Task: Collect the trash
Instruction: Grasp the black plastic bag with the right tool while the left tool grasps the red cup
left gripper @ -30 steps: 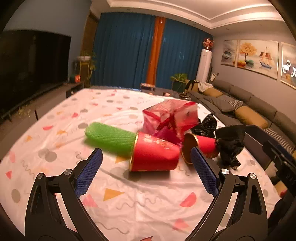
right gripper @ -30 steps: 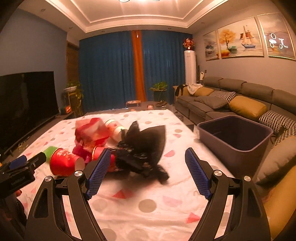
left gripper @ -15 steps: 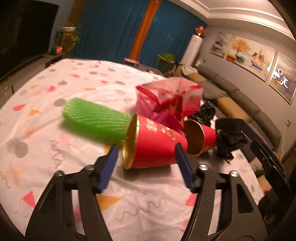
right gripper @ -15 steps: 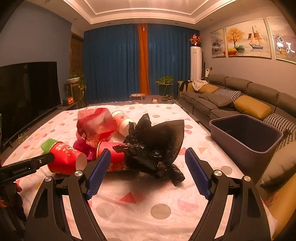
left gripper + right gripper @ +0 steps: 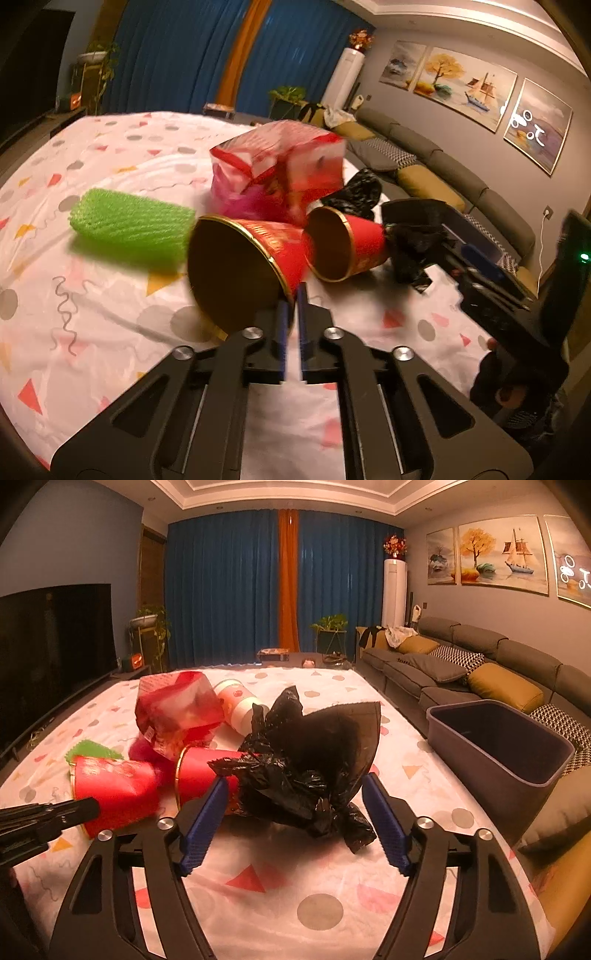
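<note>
The red cup's rim is being pinched by the left tool; the right tool, spread, is being narrowed around the black bag.

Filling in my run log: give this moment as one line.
left gripper: shut on red cup rim | right gripper: open, closing around black bag | bin: beside table

My room sits in dim, warm amber light that falls from the ceiling above the white patterned tablecloth, leaving soft shadows under whatever lies on it. Through my left camera, motion blur smears the fuzzy green mesh sleeve and the gold-rimmed red paper cup beside it. My right camera stays sharper. Both fisheye views bend the blue curtains and darken at the corners.
</note>
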Tool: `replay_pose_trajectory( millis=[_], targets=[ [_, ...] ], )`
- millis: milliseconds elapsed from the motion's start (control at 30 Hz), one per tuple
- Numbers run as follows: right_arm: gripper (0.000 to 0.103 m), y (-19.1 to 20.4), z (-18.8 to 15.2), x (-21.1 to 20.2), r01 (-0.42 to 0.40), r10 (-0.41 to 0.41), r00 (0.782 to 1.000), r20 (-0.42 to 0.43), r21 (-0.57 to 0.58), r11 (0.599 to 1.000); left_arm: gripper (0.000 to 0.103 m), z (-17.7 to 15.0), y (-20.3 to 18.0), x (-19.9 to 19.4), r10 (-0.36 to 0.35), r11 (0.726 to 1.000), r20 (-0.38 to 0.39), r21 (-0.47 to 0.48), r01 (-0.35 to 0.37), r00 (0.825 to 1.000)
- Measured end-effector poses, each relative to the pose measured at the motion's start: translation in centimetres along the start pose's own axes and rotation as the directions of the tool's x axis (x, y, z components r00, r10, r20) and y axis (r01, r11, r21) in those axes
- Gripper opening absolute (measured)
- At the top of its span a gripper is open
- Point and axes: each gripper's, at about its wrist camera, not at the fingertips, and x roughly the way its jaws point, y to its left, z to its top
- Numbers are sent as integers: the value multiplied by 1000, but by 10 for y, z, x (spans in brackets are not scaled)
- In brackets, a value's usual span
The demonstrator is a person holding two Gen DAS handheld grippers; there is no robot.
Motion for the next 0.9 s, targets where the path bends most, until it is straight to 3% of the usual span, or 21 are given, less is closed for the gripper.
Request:
replay_pose_trajectory(
  millis=[233, 500, 900],
  targets=[
    [50, 0, 2, 14, -17, 17, 999, -40, -16, 1000, 2, -2, -20, -14, -38, 999, 40, 3, 37, 998],
    [9, 1, 1, 21, -64, 63, 995, -77, -18, 998, 2, -5, -29, -26, -39, 999, 61, 13, 39, 997],
    [3, -26, 2, -18, -94, 94, 996, 2, 64, 993, 2, -7, -44, -38, -33, 999, 86, 32, 31, 996]
  ],
)
